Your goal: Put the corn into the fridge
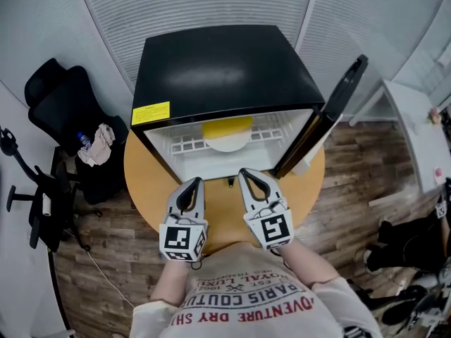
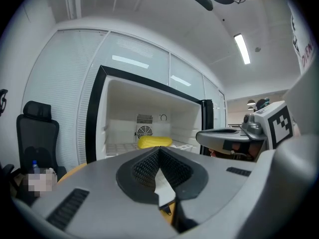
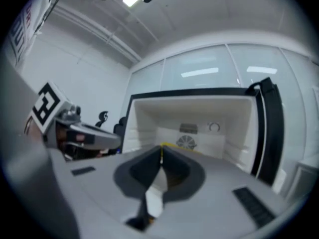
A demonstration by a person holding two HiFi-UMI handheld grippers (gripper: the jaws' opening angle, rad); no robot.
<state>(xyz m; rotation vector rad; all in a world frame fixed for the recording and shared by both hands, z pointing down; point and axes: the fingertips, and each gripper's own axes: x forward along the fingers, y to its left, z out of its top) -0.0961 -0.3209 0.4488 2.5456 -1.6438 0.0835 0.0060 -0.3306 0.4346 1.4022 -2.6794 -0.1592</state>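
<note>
The yellow corn (image 1: 227, 125) lies on a white plate (image 1: 227, 144) on the shelf inside the open black fridge (image 1: 225, 69). It also shows as a yellow lump (image 2: 154, 142) in front of the fan at the back. The fridge door (image 1: 331, 115) stands swung out to the right. My left gripper (image 1: 196, 182) and right gripper (image 1: 244, 172) hover side by side over the round table, just in front of the fridge opening, both pointing into it. Both are shut with nothing between the jaws (image 2: 159, 149) (image 3: 161, 147).
The fridge stands on a round wooden table (image 1: 144, 182). A black office chair (image 1: 63, 104) with a bottle and a cloth on it stands at the left. At the right edge is a white desk (image 1: 416, 129), with more chairs at the lower right.
</note>
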